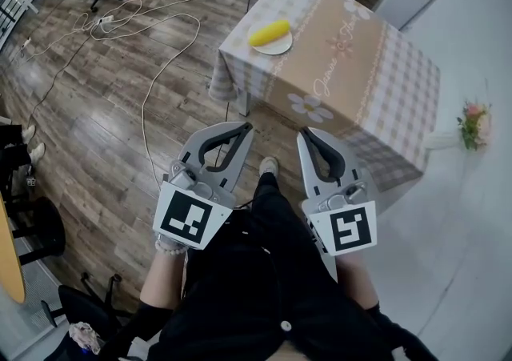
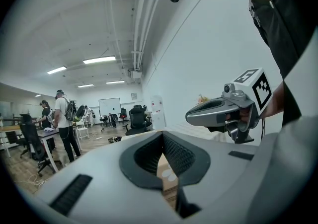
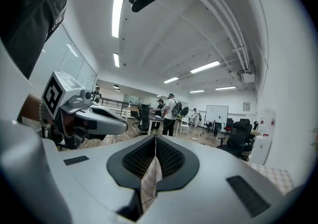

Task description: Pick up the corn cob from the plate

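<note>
Yellow corn cob [image 1: 270, 31], white plate [image 1: 276, 47]

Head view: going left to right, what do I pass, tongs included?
left tongs → corn → right tongs → flowers

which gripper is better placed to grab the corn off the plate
Left, narrowly. The corn lies on its plate at the left corner of the table, a little nearer the left gripper than the right gripper. Both are shut and empty.

Left tongs [image 1: 242, 126], right tongs [image 1: 305, 134]: closed, empty.
</note>
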Tool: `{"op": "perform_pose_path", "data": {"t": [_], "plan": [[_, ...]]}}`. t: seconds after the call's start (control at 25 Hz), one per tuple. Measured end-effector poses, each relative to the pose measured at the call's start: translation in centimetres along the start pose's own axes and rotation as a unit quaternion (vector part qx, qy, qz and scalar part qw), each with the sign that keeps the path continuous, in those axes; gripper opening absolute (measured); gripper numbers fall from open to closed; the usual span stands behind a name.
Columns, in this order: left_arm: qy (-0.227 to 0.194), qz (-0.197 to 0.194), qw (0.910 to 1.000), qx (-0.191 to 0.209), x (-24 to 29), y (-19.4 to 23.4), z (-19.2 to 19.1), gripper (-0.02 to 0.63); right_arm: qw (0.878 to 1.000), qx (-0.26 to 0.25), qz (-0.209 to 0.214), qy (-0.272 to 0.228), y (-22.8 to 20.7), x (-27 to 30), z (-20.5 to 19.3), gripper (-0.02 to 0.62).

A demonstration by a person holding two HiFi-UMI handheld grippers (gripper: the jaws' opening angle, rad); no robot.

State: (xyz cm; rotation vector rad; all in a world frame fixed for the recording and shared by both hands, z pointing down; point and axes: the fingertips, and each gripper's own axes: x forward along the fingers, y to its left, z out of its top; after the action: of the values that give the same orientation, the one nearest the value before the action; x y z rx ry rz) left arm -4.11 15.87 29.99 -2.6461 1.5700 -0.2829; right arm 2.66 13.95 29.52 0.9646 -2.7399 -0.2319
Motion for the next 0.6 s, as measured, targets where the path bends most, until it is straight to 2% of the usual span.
{"op": "perform_pose_path", "data": {"t": [0.4,0.6], "plan": [[0.004,0.016,0.9998,-0.008,3.8,2.3,0.0,0.013,1.0,0.0,0.02,0.001,-3.3,3.4,-0.7,0.043],[0.007,0.017,0.9998,-0.008,6.5,3.4,0.6,0.013,1.0,0.007,0.014,-0.001,-6.2,5.0,-0.6,0.043]]}}
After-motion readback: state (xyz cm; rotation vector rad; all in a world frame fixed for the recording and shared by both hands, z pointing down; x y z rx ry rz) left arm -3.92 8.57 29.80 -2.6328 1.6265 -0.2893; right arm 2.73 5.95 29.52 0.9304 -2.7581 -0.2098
